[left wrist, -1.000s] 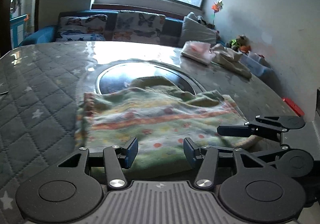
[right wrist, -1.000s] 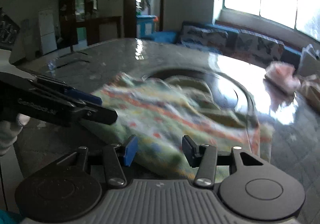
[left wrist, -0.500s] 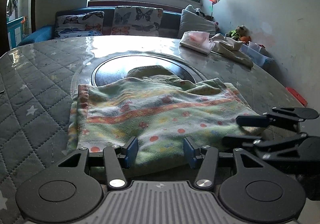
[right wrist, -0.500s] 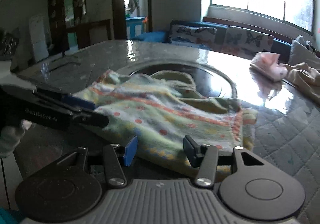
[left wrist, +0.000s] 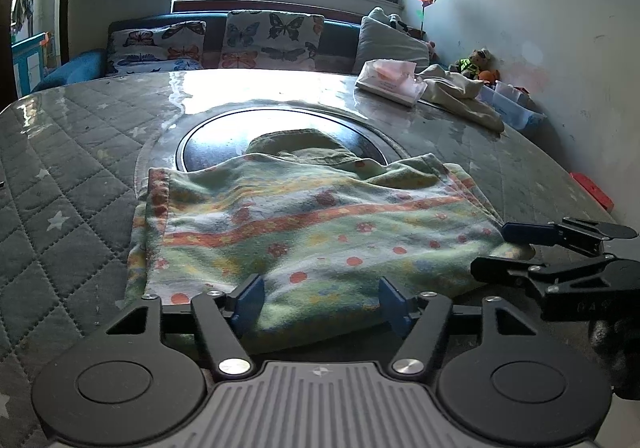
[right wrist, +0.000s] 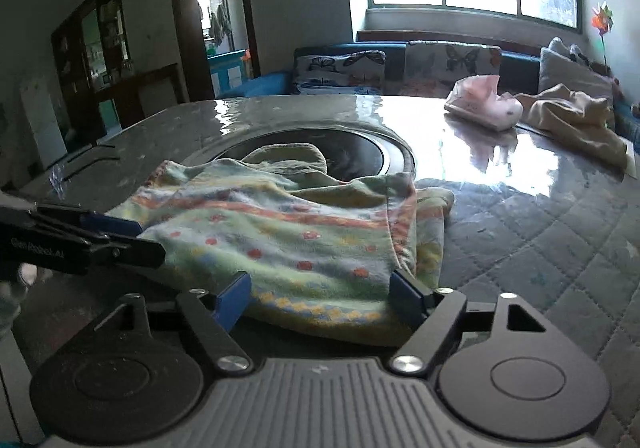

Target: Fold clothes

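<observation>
Green patterned garment (left wrist: pixel 304 232) lies on the table (left wrist: pixel 72 176), its near edge between the spread-apart fingers of left gripper (left wrist: pixel 320 304) and right gripper (right wrist: pixel 320 300).

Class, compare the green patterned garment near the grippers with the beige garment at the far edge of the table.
The green garment is striped and dotted; the beige garment is plain. The green one lies spread fairly flat; the beige one is crumpled. Both rest on the table.

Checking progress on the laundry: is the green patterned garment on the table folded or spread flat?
Folded at least once: the green patterned garment shows doubled layers at its striped edge, and it still bunches near the dark round inset.
</observation>
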### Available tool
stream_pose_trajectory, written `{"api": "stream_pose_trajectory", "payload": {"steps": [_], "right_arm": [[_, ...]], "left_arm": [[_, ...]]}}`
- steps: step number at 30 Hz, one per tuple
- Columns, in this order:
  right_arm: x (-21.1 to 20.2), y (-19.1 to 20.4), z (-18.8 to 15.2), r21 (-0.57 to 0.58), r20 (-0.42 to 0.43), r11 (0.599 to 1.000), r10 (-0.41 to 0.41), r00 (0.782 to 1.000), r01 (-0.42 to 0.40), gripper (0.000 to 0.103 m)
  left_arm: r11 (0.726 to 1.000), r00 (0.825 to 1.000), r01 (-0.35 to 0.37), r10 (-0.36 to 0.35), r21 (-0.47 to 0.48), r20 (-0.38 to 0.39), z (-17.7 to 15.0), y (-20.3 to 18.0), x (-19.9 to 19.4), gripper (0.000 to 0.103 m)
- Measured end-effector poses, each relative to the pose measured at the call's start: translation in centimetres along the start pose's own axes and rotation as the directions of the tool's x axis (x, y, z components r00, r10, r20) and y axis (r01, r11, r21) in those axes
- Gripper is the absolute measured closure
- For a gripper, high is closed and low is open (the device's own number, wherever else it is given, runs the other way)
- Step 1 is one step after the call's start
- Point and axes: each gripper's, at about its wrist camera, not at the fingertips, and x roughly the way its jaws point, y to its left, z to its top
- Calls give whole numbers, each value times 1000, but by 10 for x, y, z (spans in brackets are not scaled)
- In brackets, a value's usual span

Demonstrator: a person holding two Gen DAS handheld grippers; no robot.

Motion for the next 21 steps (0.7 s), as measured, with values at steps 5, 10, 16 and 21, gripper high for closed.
{"api": "stream_pose_trajectory", "payload": {"steps": [5,10,16,21], "right_arm": [[2,2,0,5,12,1000,25,1000,-25,3],[9,4,-2,-8,20,1000,21,1000,-21,0],[13,6,-3,-22,18,1000,8,1000,-8,0],[14,9,-4,-39,11,999,-3,1000,4,0]], "left_arm": [[1000,1000,2,-2,-10,-10,7,0,-3,30],[1000,999,16,-16,-4,28,23,1,-8,29],[1000,999,22,-23,16,31,49,0,13,31],[1000,1000,10,-10,20,-22,60,1,46,37]]}}
